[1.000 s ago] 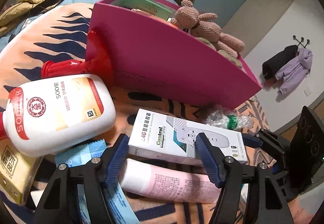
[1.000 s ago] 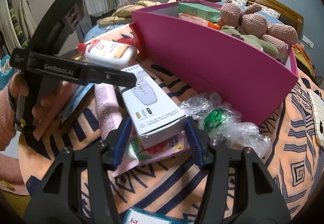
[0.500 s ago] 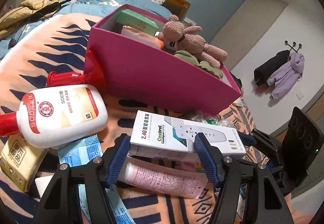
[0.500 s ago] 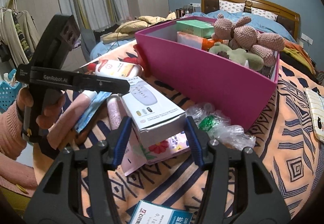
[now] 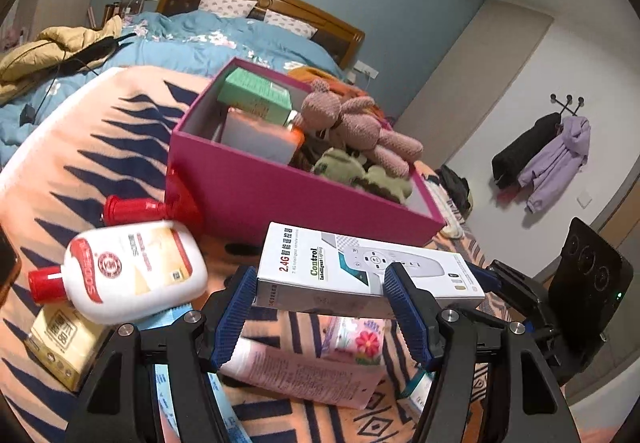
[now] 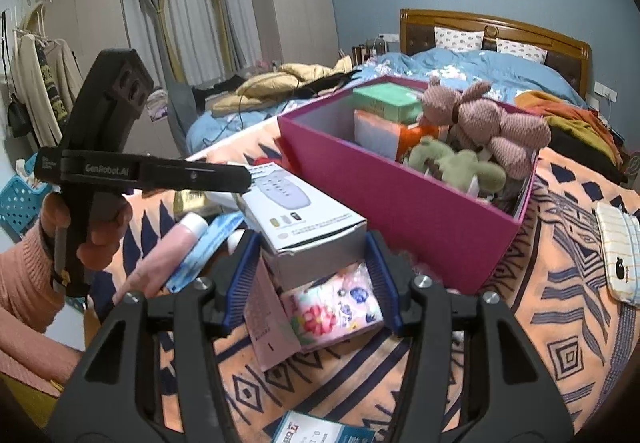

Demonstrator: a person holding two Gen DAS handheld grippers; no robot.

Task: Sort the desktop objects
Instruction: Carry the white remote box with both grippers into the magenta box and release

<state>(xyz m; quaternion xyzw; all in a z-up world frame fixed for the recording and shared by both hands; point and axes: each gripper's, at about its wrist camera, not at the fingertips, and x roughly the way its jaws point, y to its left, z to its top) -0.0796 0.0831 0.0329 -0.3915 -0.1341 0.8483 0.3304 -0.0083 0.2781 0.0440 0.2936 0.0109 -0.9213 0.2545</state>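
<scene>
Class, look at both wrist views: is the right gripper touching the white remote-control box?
Touching. In the right wrist view the right gripper has its blue jaws pressed against both sides of the white remote-control box, which sits raised above the items below.

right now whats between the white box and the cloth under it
A floral pack and a pink tube lie under the lifted white box, clearest in the left wrist view.

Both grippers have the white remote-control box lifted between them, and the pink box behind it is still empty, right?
Not quite. The pink box is not empty: the right wrist view shows a pink knitted plush toy, a green plush and a green carton inside. The rest holds: the left gripper and right gripper both clamp the white remote-control box, raised off the blanket.
</scene>
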